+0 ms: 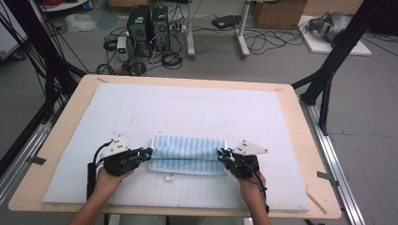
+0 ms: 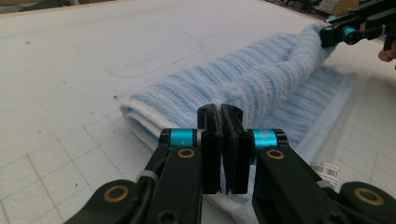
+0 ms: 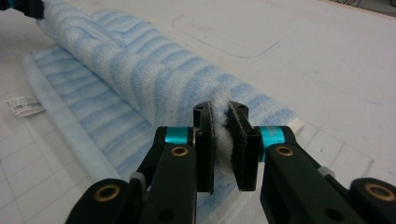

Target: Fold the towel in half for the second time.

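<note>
A light blue striped towel (image 1: 187, 154) lies partly folded near the front of the white gridded mat (image 1: 187, 112). My left gripper (image 1: 148, 153) is shut on the towel's left end, and my right gripper (image 1: 219, 154) is shut on its right end. Between them the upper layer is lifted into a rolled ridge over the flat lower layer. In the left gripper view the jaws pinch the towel (image 2: 261, 79) edge at the gripper (image 2: 221, 109), with the other gripper (image 2: 343, 32) far off at the ridge's end. The right gripper view shows white pile squeezed between the pads at the gripper (image 3: 220, 108), on the towel (image 3: 116, 70).
A small white label (image 1: 168, 176) sticks out from the towel's front edge. The mat lies on a wooden table (image 1: 61, 136). Beyond the table are computer towers (image 1: 149, 28), cables, a black frame post (image 1: 338, 51) and cardboard boxes on the floor.
</note>
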The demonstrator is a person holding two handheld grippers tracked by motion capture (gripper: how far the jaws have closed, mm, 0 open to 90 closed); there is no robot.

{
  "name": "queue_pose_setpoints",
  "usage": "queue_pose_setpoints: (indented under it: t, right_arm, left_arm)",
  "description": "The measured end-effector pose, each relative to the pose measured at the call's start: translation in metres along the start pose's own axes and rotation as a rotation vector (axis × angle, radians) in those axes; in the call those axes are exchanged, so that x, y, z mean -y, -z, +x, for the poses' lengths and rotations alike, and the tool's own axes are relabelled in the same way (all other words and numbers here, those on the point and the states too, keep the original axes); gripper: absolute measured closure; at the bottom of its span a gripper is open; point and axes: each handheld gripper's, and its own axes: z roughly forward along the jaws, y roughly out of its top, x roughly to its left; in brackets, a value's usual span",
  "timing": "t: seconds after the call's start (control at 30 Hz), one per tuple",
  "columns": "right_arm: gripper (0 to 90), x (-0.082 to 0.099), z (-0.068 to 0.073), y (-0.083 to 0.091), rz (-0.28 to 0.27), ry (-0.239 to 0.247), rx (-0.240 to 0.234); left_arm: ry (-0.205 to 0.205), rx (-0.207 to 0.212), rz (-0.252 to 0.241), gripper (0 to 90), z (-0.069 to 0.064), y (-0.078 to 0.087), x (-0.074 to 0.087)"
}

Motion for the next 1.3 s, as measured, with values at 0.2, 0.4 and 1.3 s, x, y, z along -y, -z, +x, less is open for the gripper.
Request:
queue_pose_setpoints:
  t: [0.2,0.4,1.3]
  right_arm:
    - [81.6,0.003,0.005,0.004,0.014,0.022,0.006]
    - [69.6,0.002,0.005,0.015,-0.024,-0.008,0.002]
    - [58.8,0.011,0.007,-0.008,0.150,0.032,-0.023]
  left_arm:
    - [-0.004,0.007,0.032,81.1,-0.002,0.005,0.003]
    - [0.069,-0.040,-0.037,58.1,0.004,0.012,-0.008]
    - [0.061,0.002,0.207,65.5,-0.004,-0.022,0.004]
